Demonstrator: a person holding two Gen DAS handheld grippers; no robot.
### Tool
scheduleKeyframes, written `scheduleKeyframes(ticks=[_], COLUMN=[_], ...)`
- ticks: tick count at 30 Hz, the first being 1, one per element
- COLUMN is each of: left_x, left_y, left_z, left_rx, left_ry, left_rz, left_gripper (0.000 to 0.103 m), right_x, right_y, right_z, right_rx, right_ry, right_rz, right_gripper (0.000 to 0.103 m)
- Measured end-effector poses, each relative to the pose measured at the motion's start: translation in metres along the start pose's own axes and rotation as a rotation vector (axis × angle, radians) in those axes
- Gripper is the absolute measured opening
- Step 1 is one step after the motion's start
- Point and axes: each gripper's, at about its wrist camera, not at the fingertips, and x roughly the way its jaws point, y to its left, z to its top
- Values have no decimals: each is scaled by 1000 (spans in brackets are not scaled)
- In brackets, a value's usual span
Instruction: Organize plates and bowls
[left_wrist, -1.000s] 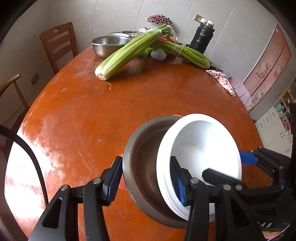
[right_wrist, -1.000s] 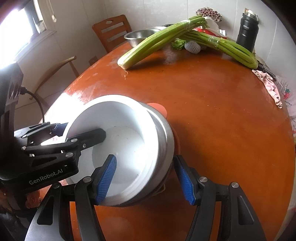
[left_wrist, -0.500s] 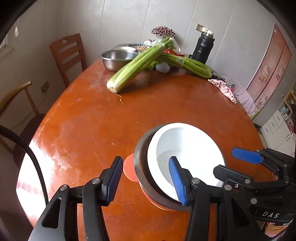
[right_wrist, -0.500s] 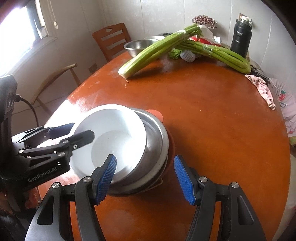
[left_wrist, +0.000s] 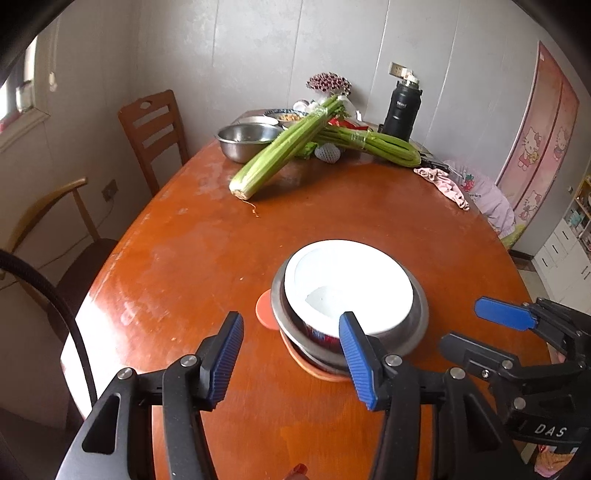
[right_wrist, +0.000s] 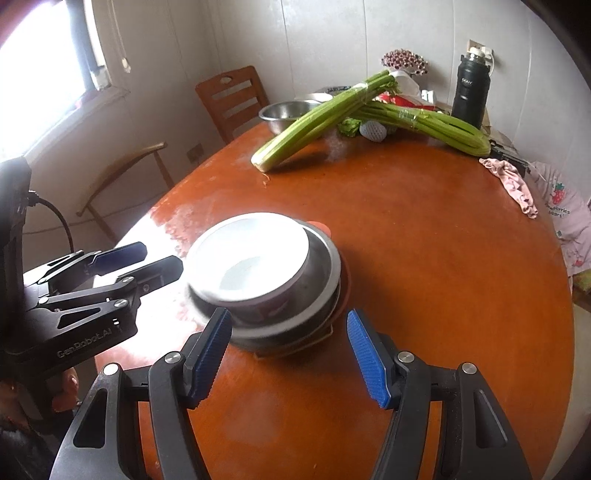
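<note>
pale panelled walls and two wooden chairs frame an orange-brown tabletop (left_wrist: 192, 258), and near its front edge we see the stack: a white bowl (left_wrist: 347, 284) nested in a steel bowl (left_wrist: 417, 317), all resting on an orange plate (left_wrist: 264, 308) that pokes out on one side.

our left gripper (left_wrist: 291, 356) hangs just short of the stack, its fingers partly spread with nothing between them; they have just been widening a little. our right gripper (right_wrist: 290, 354) stands the same way, half open and empty, the stack lying beyond its tips.

what worries us: the white bowl sits off-centre in the steel one, crowded toward one wall and slightly tipped. a nudge from either gripper could slide it, or rock the whole pile on the plate. the stack is also near the tabletop's front edge, so a careless push could send it over. the celery (left_wrist: 284, 155) and the far steel bowl (left_wrist: 247, 142) are well apart and pose no threat.

the bowls open upward, their axis close to vertical, the white one leaning a touch. being round, they have no long axis to speak of.
</note>
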Motion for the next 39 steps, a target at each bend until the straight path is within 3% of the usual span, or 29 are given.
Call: scheduleKeyframes(ticks=[13, 19, 39], left_x=[-30, -36, -39], left_y=[-23, -31, -41], left_z=[-52, -68, -81], left_rx=[37, 31, 48], left_ry=[12, 21, 28], left_rz=[31, 7, 6], left_gripper=[55, 55, 55], right_x=[-30, -39, -55], right_y=[7, 3, 3], right_z=[-58, -76, -97], right_rx=[-8, -6, 3], right_ry=[-56, -58, -72], right_rz=[-42, -55, -54], right_gripper=[67, 67, 67])
